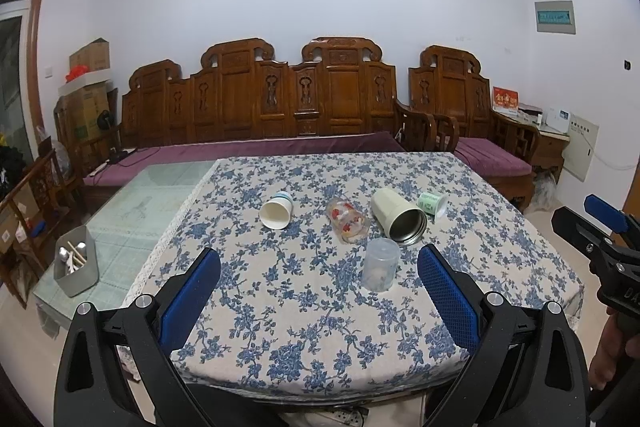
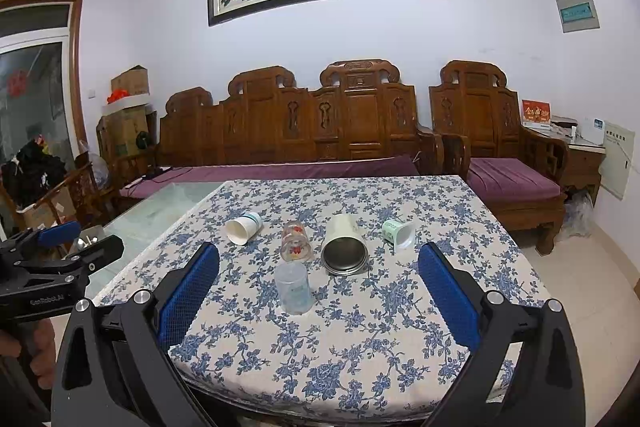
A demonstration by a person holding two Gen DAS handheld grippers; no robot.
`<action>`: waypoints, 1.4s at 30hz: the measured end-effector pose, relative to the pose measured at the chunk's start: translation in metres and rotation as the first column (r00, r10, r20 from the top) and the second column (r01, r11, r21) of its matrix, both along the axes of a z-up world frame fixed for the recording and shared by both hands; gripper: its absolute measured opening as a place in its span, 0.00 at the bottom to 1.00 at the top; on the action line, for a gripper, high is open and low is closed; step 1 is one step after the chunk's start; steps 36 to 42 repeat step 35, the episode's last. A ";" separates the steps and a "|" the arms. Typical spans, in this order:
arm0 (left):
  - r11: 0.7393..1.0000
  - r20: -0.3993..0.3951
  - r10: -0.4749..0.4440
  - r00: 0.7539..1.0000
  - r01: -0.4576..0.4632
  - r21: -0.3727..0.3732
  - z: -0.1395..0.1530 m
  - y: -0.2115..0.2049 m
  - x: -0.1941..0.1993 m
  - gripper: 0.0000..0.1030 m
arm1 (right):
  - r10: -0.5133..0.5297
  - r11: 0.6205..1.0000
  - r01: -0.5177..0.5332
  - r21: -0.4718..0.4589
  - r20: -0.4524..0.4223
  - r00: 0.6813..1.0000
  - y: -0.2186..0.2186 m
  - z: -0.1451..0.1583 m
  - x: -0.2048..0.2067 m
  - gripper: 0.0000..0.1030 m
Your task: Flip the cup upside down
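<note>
Several cups are on the floral tablecloth (image 1: 304,307). A clear plastic cup (image 1: 380,264) (image 2: 295,287) stands upside down nearest me. Behind it lie on their sides a white paper cup (image 1: 275,210) (image 2: 242,226), a glass with red flowers (image 1: 346,220) (image 2: 296,241), a cream steel-lined tumbler (image 1: 397,215) (image 2: 345,243) and a small green cup (image 1: 433,204) (image 2: 398,233). My left gripper (image 1: 318,275) is open and empty above the near table edge. My right gripper (image 2: 318,275) is open and empty too, and shows at the right edge of the left wrist view (image 1: 608,227).
A grey holder with utensils (image 1: 76,265) stands on the glass tabletop (image 1: 132,211) to the left of the cloth. A carved wooden sofa with purple cushions (image 1: 260,147) runs behind the table. An armchair (image 2: 512,183) is at the back right.
</note>
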State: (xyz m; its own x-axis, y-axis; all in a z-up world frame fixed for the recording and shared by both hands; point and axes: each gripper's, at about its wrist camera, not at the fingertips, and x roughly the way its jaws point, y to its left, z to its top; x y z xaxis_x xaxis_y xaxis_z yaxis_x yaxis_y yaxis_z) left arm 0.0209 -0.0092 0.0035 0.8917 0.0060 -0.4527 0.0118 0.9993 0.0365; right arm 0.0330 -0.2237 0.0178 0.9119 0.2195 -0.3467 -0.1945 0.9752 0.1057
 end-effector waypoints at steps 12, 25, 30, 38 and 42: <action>1.000 0.004 0.000 1.000 0.000 -0.002 0.001 -0.001 -0.001 0.92 | 0.000 1.000 0.000 0.000 0.003 1.000 0.000 0.001 -0.001 0.97; 1.000 0.005 0.000 1.000 0.000 -0.005 0.004 -0.001 -0.001 0.92 | 0.000 1.000 0.000 -0.001 0.003 1.000 0.000 0.001 -0.002 0.97; 1.000 0.005 0.000 1.000 0.000 -0.007 0.003 -0.001 -0.001 0.92 | 0.000 1.000 0.000 -0.001 0.003 1.000 0.000 0.001 -0.002 0.97; 1.000 0.004 0.002 1.000 -0.002 -0.010 0.005 -0.002 -0.001 0.92 | 0.000 1.000 0.000 0.000 0.003 1.000 0.000 0.001 -0.002 0.97; 1.000 0.004 0.002 1.000 -0.002 -0.010 0.005 -0.002 -0.001 0.92 | 0.000 1.000 0.000 0.000 0.003 1.000 0.000 0.001 -0.002 0.97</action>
